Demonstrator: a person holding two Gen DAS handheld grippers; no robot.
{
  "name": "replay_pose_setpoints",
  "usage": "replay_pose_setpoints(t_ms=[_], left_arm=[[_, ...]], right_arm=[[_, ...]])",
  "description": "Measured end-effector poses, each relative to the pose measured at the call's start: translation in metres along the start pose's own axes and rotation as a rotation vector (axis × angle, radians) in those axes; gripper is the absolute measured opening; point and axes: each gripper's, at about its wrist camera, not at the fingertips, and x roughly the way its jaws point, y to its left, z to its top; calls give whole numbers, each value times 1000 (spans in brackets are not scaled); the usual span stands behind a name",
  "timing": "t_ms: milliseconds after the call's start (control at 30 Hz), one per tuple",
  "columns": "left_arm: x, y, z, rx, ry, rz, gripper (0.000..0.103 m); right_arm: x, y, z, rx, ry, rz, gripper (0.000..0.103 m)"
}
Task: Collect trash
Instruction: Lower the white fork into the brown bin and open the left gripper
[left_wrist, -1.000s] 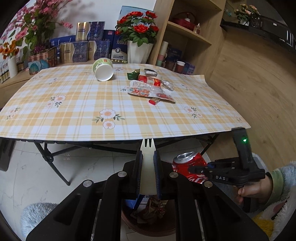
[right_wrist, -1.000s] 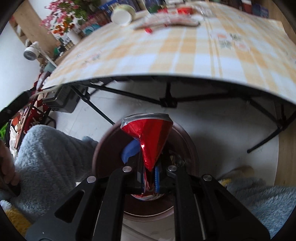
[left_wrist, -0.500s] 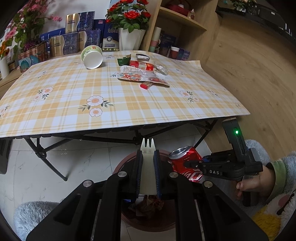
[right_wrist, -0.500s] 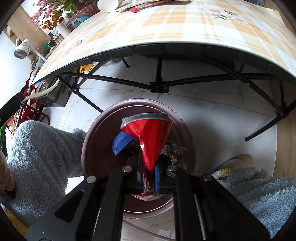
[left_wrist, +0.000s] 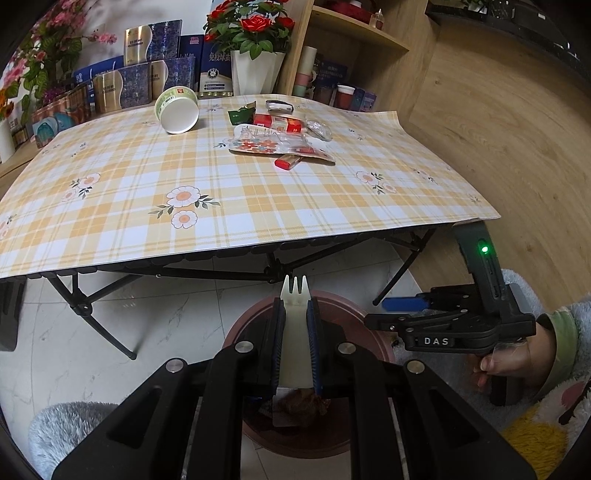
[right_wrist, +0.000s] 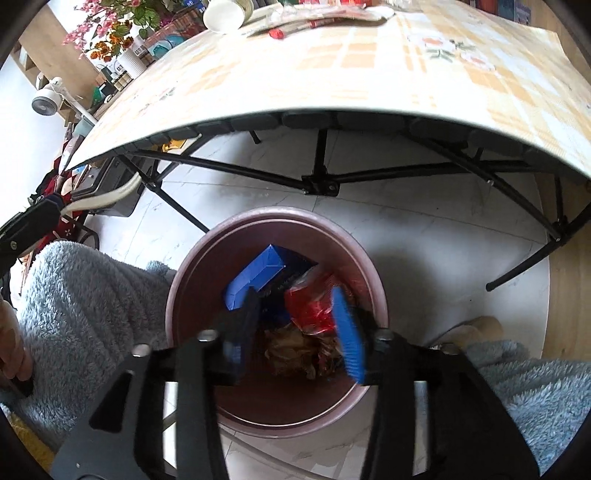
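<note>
My left tool clamps a white plastic fork over the bin. Only the right view looks inside the bin: my right tool is opening, nothing between its pads, red can lying in there. Only the left view shows wrappers and cup on the worktop

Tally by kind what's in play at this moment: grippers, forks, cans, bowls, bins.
Grippers: 2, the left gripper shut on the plastic fork, the right gripper with jaws opening, nothing held between them
Plastic fork: 1
Trash bin: 1
Red can: 1, lying in the trash bin
Paper bowl: 1
Total: 6
</note>
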Motion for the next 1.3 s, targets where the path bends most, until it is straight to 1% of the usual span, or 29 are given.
replay_pose_setpoints(t_ms=[33, 100, 133, 200, 267, 400, 533, 700, 800, 967, 1167, 1300], left_arm=[[0, 0, 0, -1, 1, 0, 13], [1, 1, 0, -2, 3, -1, 13], [1, 1, -1, -3, 4, -2, 13], [2, 1, -1, -3, 9, -3, 13], [4, 0, -1, -1, 21, -6, 13], [17, -3, -2, 18, 75, -16, 13], [32, -12, -4, 56, 135, -38, 13], [56, -23, -11, 95, 230, -55, 13], [65, -25, -15, 98, 264, -65, 13], [78, -21, -23, 72, 332, -67, 13], [81, -17, -25, 41, 357, -77, 13], [84, -18, -26, 47, 365, -76, 13]], right_arm=[[-3, 1, 1, -3, -13, -3, 58], [-10, 2, 2, -8, -41, -11, 72], [-14, 4, 4, -12, -63, -20, 75], [-25, 7, 6, -24, -107, -37, 86], [-35, 10, 8, -35, -151, -60, 92], [-59, 12, 17, -48, -247, -107, 96], [-85, 8, 26, -31, -356, -157, 97], [-103, 0, 26, 6, -420, -176, 97], [-106, -6, 25, 22, -426, -194, 97], [-105, -12, 23, 71, -425, -184, 97], [-103, -14, 22, 79, -416, -191, 97], [-101, -15, 21, 89, -407, -194, 97]])
